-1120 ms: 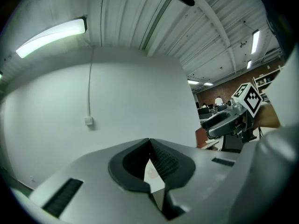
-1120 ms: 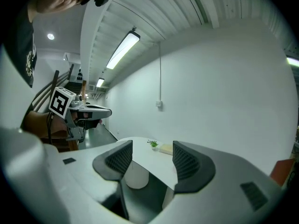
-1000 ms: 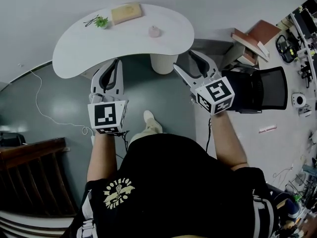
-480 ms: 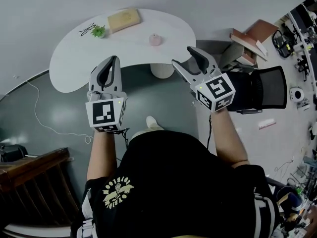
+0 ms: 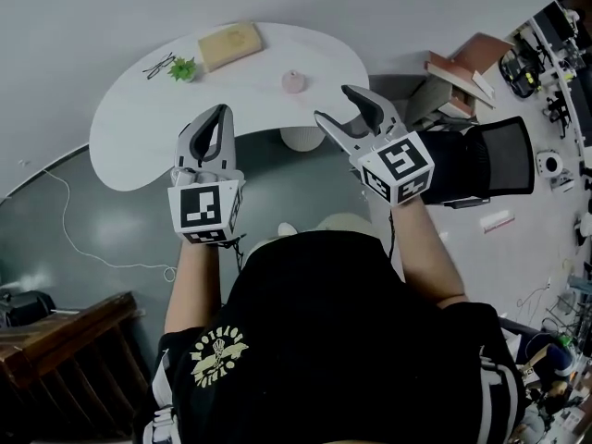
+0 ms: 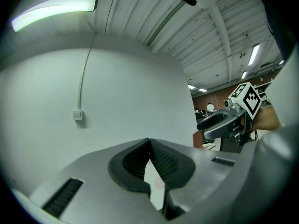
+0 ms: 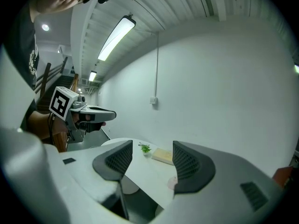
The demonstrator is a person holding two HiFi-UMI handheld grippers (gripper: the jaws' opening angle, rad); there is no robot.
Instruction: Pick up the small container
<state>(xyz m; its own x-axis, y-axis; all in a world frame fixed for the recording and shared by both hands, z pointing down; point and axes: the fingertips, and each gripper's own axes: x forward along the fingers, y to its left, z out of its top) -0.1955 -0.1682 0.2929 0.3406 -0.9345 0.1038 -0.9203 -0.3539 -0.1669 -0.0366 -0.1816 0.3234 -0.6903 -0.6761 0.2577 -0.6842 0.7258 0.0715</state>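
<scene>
Small round pink container (image 5: 293, 82) on smooth kidney-shaped table (image 5: 139, 118)

No legible words, numbers or brand names anywhere. Pale emblem (image 5: 215, 360) on black shirt (image 5: 324, 340): arched lettering over a figure, too small and warped to read. Left marker cube (image 5: 205, 208) on left tool (image 5: 219, 114) and right marker cube (image 5: 398, 166) on right tool (image 5: 339, 105): black-and-white square codes only, no letters or digits. Same code patterns visible in both gripper views.
</scene>
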